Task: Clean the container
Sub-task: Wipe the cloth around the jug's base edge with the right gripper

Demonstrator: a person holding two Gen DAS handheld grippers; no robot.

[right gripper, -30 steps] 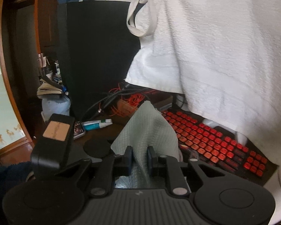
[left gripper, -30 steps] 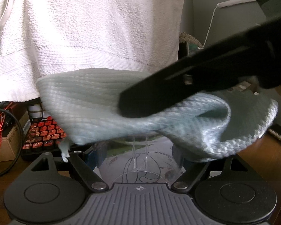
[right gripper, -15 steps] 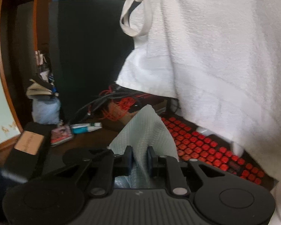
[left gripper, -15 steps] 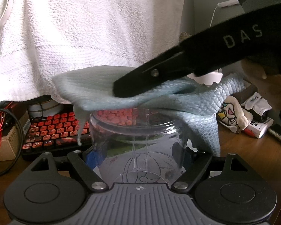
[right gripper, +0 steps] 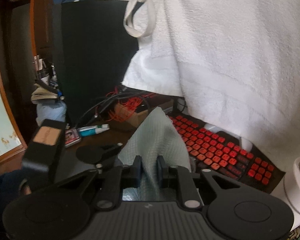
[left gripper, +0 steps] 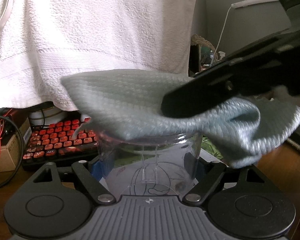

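Note:
My left gripper [left gripper: 149, 166] is shut on a clear plastic container [left gripper: 150, 164] and holds it upright by its sides. A light blue-grey cloth [left gripper: 130, 104] lies over the container's open rim and hides the top. My right gripper [right gripper: 149, 169] is shut on the same cloth [right gripper: 156, 140], which stands up between its fingers. In the left wrist view the right gripper's black finger [left gripper: 220, 88] reaches in from the right and presses the cloth over the rim. The left gripper's body shows at the lower left of the right wrist view [right gripper: 48, 146].
A white towel [left gripper: 90, 40] hangs behind. A keyboard with red keys [left gripper: 60, 138] lies on the wooden desk [left gripper: 286, 170]. Orange cables and a cardboard box [left gripper: 2, 154] sit at left. A black tower [right gripper: 94, 60] and a toothpaste tube [right gripper: 94, 130] are at the far left.
The cloth in the right gripper has swept back over the container's rim; half a second ago it sat higher and further left, with the rim showing. The container stays gripped.

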